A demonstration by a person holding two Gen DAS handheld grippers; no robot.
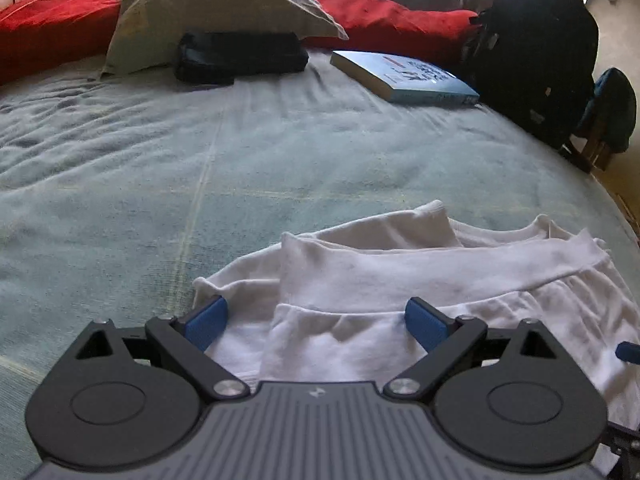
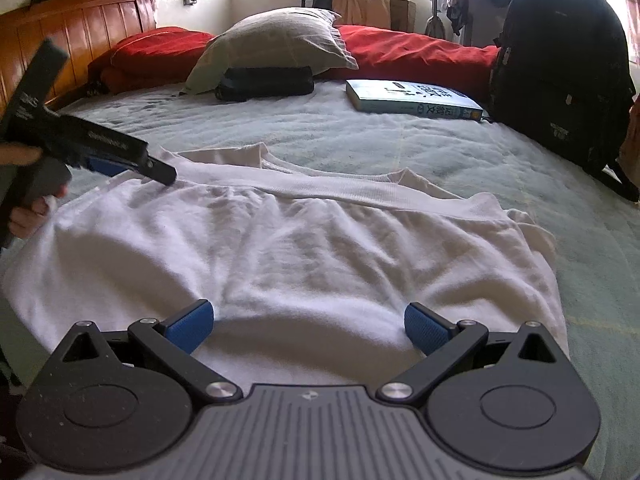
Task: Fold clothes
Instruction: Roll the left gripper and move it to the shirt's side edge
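White garment (image 2: pixel 304 248) was spread near the bed (image 1: pixel 120 184) edge, well short of the pillow (image 2: pixel 280 44), giving flat fold space. Left gripper (image 1: pixel 316 320) & right gripper (image 2: pixel 308 322) were held wide open over it, nothing gripped.

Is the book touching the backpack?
Cannot tell. In the right wrist view the book's far corner reaches the backpack, but no contact or gap shows plainly.

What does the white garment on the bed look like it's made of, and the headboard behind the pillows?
The white garment looks like soft matte knit, probably cotton fleece: fuzzy surface, ribbed band along one edge. The reddish-brown headboard appears to be varnished wood: vertical panels with a glossy sheen.
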